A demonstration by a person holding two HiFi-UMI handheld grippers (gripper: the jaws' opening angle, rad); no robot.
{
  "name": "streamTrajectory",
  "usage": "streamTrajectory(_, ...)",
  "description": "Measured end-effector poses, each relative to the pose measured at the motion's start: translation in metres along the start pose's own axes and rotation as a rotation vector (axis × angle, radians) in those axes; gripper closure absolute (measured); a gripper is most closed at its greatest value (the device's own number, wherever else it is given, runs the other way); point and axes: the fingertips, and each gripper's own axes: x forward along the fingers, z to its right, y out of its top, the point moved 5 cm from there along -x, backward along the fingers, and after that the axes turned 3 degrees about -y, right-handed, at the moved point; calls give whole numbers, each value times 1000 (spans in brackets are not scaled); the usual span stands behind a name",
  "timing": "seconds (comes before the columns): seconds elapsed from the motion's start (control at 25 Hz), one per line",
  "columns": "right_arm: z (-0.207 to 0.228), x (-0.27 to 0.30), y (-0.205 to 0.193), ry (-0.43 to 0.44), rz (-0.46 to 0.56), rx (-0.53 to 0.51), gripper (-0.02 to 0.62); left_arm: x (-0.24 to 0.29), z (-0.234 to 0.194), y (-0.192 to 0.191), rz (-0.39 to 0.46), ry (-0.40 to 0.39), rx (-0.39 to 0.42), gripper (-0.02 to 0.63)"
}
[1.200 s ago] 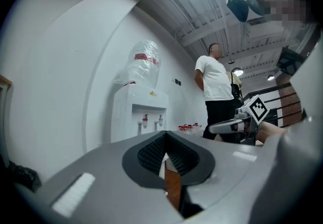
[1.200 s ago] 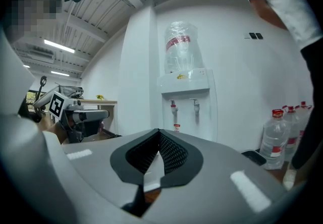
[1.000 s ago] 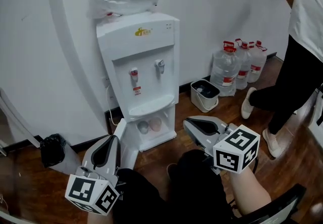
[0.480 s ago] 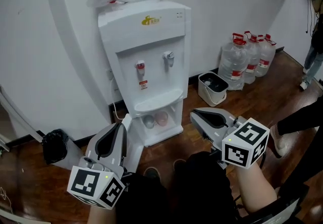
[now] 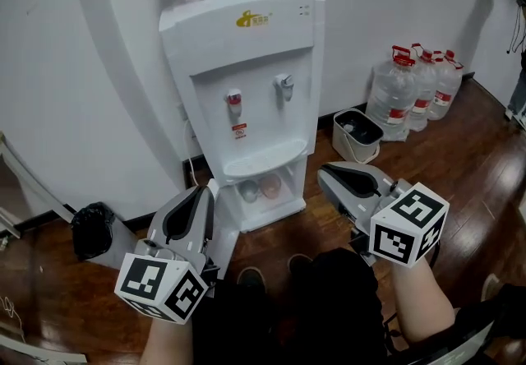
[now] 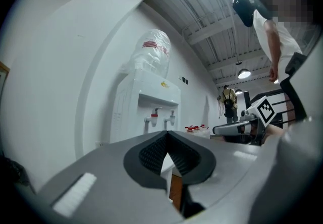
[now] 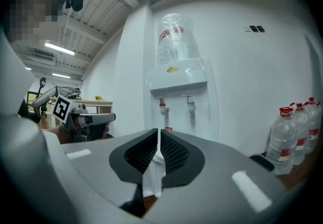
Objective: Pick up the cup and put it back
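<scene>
Two cups stand in the open lower compartment of the white water dispenser [image 5: 246, 67]: a greyish cup [image 5: 247, 191] and a pinkish cup [image 5: 270, 185]. My left gripper [image 5: 201, 191] hovers low at the left of the compartment, a short way from the cups. Its jaws are opening a little, with nothing between them [image 6: 166, 133]. To the right of the compartment my right gripper [image 5: 327, 173] is shut and empty, only a thin slit showing between its pads [image 7: 158, 131]. Both grippers point toward the dispenser.
The compartment's white door [image 5: 220, 232] hangs open beside my left gripper. A white bucket [image 5: 357, 135] and several water jugs [image 5: 411, 88] stand at the right by the wall. A black bag [image 5: 90, 230] sits at the left. Wooden floor lies below.
The view has drawn closer to the dispenser, which now sits larger and further right. The person standing at the right has gone almost out of view. Both grippers have edged toward the compartment.
</scene>
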Motion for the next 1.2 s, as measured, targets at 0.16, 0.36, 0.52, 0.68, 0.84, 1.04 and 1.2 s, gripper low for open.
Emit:
streamTrajectory(0.16,6,6,3,7,12,-10,574,13,0,-3,-4,-32,0,574)
streamTrajectory(0.36,22,18,-5,3,9,-22,563,37,-4,-9,-5,-84,23,574)
streamTrajectory(0.52,36,32,-26,-1,-11,-12,560,57,-5,-25,-34,-161,57,568)
streamTrajectory(0.68,44,43,-50,9,-32,-17,551,69,-6,-42,-45,-195,44,565)
streamTrajectory(0.84,54,55,-76,10,-46,-6,528,82,-8,-71,-47,-166,13,563)
streamTrajectory(1.04,62,67,-109,0,-82,-14,511,97,-8,-115,-102,-214,70,517)
streamTrajectory(1.2,65,76,-127,12,-99,-29,489,107,-11,-135,-104,-179,59,517)
